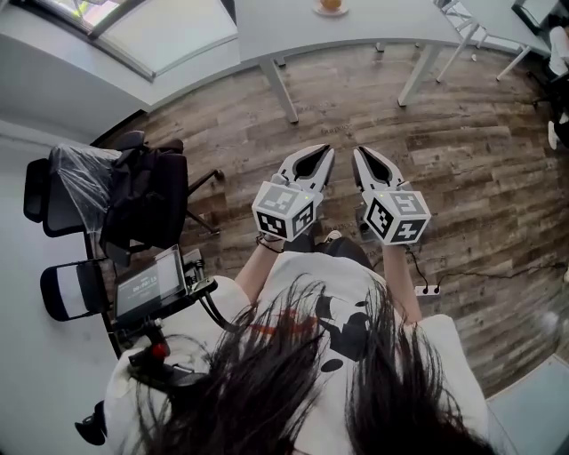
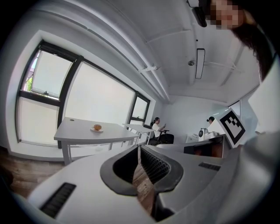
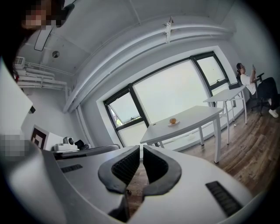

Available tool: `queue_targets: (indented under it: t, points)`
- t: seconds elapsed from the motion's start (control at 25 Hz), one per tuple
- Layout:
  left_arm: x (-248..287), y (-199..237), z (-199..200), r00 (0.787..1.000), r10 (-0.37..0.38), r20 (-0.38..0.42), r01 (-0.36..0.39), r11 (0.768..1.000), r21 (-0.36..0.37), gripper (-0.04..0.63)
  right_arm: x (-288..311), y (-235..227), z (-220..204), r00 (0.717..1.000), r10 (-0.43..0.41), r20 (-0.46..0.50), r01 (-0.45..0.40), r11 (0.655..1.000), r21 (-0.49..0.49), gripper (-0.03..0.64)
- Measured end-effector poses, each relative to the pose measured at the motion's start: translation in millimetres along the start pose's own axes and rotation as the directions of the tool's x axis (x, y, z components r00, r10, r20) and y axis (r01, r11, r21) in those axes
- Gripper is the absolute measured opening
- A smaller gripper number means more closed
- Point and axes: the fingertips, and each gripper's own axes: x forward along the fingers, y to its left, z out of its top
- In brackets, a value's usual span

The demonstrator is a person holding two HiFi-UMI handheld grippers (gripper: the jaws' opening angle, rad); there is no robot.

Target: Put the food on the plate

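Observation:
A round orange piece of food (image 1: 331, 4) sits on a small plate (image 1: 331, 12) on a white table (image 1: 356, 27) at the far end of the wooden floor. It is small and distant in the left gripper view, food (image 2: 97, 127), and in the right gripper view, food (image 3: 173, 120). My left gripper (image 1: 325, 150) and right gripper (image 1: 359, 152) are held side by side above the floor, well short of the table. Both point toward it. Each gripper's jaws are shut with nothing between them, left gripper (image 2: 139, 148), right gripper (image 3: 141, 148).
Two office chairs (image 1: 133, 191) with dark clothing stand at the left. A power strip (image 1: 427, 290) lies on the floor at my right. More white tables (image 2: 135, 128) and seated people (image 2: 156, 127) are farther off. Large windows (image 3: 168, 94) line the wall behind the table.

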Motion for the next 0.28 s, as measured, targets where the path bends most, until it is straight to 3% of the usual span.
queue_targets:
  t: [0.28]
  points:
    - [15.0, 10.0, 14.3, 1.000, -0.013, -0.016, 0.013, 1.000, -0.005, 0.006, 14.9, -8.4, 13.8, 1.000, -0.018, -0.012, 0.018, 1.000, 0.013, 0.032]
